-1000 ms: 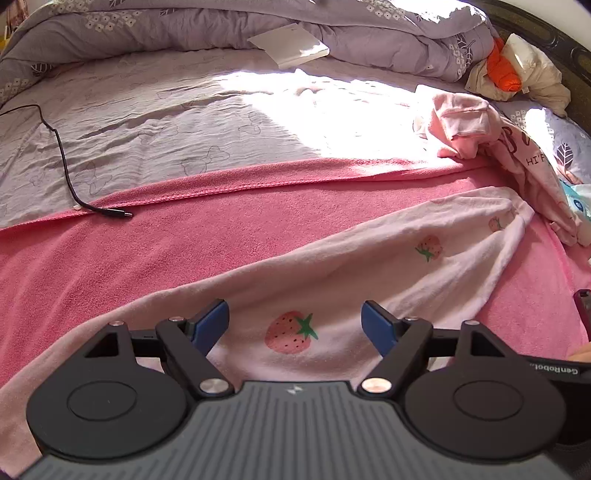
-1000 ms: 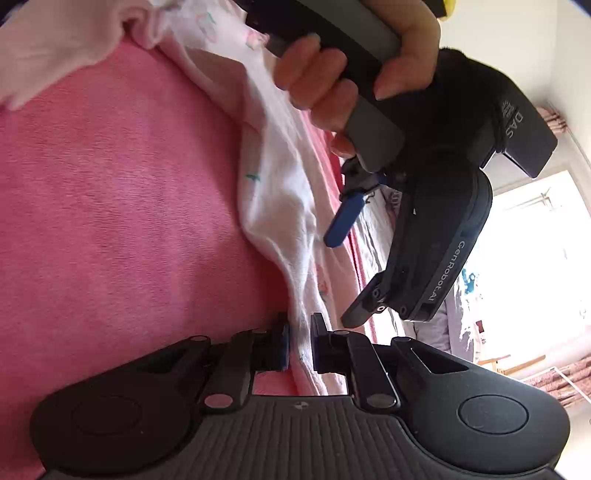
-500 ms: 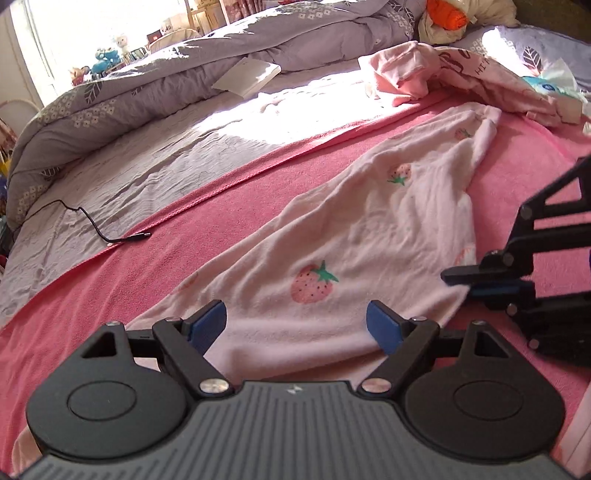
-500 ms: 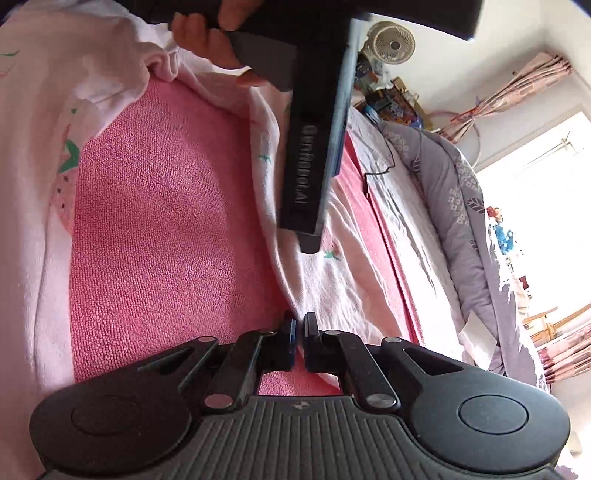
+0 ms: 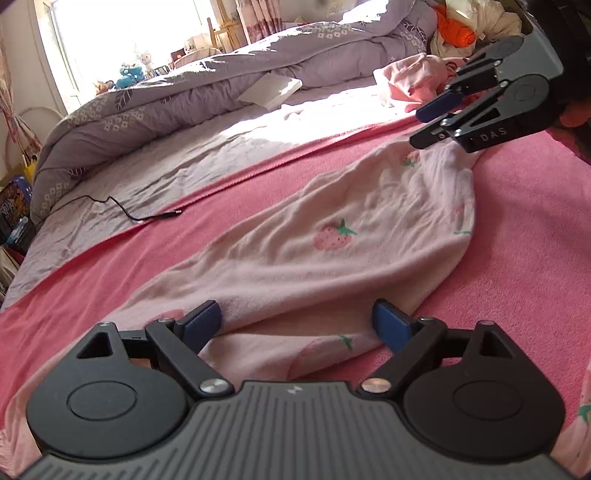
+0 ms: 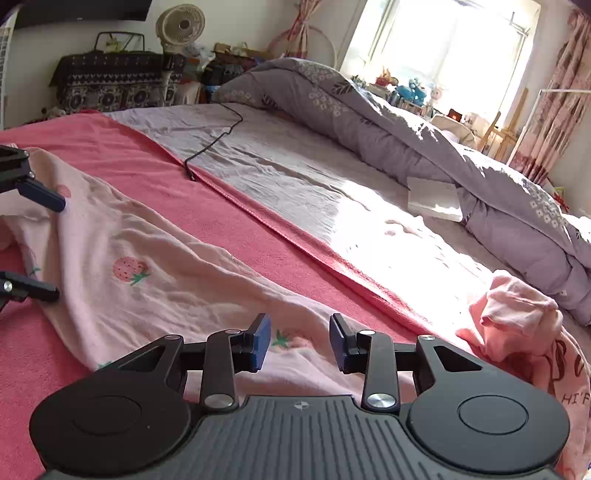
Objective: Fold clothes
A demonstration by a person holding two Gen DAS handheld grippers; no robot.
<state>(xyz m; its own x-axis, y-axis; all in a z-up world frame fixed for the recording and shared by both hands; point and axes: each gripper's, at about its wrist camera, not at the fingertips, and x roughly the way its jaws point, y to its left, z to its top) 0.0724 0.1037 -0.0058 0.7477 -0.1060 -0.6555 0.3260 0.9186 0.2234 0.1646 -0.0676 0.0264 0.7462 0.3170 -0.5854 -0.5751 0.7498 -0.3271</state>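
Observation:
A pale pink garment with strawberry prints (image 5: 332, 236) lies stretched out on a pink towel (image 5: 184, 240) spread over the bed. My left gripper (image 5: 297, 319) hovers over its near end. Its jaws are wide apart and still opening, with cloth under them but no pad pressing on it. My right gripper (image 5: 424, 123) hangs above the garment's far end. In the right wrist view the garment (image 6: 129, 269) runs off to the left. There my right gripper (image 6: 300, 334) is opening and holds nothing, and my left gripper (image 6: 48, 243) shows at the left edge.
A crumpled second pink garment (image 5: 410, 81) (image 6: 517, 314) lies past the far end. A black cable (image 5: 129, 214) trails over the grey sheet beside the towel's edge. A white box (image 5: 269, 90) rests against a rolled purple duvet (image 5: 221, 92). More clothes (image 5: 454, 33) are heaped at the headboard.
My right gripper was shut on the garment's edge. It has let go, risen, rolled level and parted its jaws. My left gripper has swung sideways along the garment and spread wider.

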